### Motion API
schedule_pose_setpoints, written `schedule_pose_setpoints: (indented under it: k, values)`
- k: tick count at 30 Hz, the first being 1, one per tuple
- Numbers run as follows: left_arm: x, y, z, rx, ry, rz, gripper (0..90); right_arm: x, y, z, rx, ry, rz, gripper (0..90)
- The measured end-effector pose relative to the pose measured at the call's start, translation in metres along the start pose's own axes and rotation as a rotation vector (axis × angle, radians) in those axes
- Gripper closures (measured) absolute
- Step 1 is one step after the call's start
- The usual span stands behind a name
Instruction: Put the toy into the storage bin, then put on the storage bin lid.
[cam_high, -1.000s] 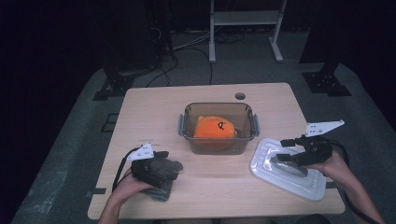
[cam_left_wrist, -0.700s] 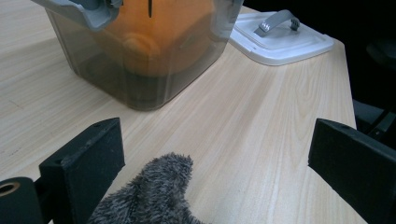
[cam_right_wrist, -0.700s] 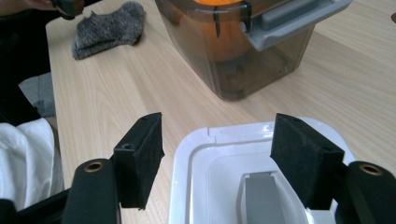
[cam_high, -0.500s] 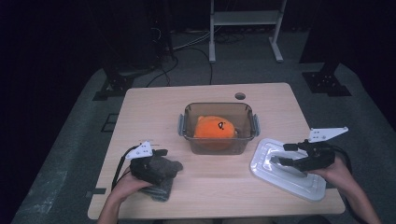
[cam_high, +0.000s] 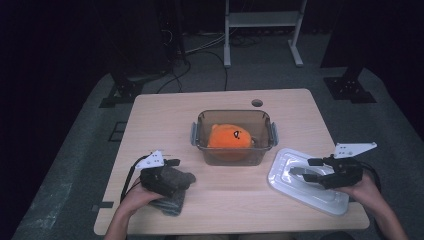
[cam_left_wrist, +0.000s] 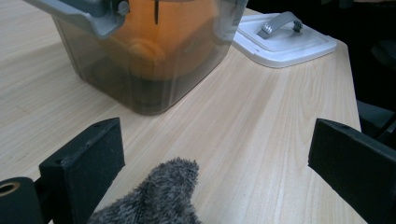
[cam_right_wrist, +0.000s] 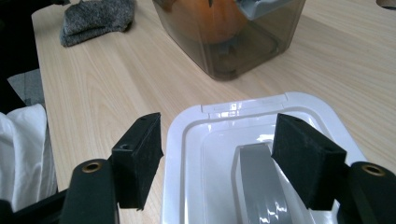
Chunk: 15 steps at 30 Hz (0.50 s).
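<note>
No writing could be read on anything. The right tongs (cam_high: 306, 169) stood wide open over the white lid (cam_high: 292, 172), their jaws on either side of its grey handle (cam_right_wrist: 259, 184) without pressing it. The lid lay flat near the counter's (cam_high: 165, 115) front right corner, its long axis running diagonally toward that corner. The left tongs (cam_high: 175, 164) were wide apart over a grey sock (cam_left_wrist: 154, 200) near the front left corner, gripping nothing.
</note>
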<state>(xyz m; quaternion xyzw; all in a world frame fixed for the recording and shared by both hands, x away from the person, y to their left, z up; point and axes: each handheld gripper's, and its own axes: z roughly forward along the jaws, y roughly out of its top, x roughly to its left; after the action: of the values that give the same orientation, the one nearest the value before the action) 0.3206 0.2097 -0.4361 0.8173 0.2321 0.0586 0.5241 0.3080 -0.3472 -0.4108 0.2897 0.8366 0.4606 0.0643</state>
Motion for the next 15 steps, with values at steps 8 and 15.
schedule_pose_setpoints:
  k: [8, 15]
  values:
    - [0.0006, -0.0008, -0.0028, -0.007, 0.002, -0.005, 2.8, 0.0021, 0.0012, -0.0011, -0.012, -0.004, -0.004, 31.7]
    - [0.0002, 0.0003, -0.0020, -0.007, -0.001, 0.001, 2.8, 0.0062, 0.0004, 0.0030, -0.003, 0.001, -0.026, 31.7]
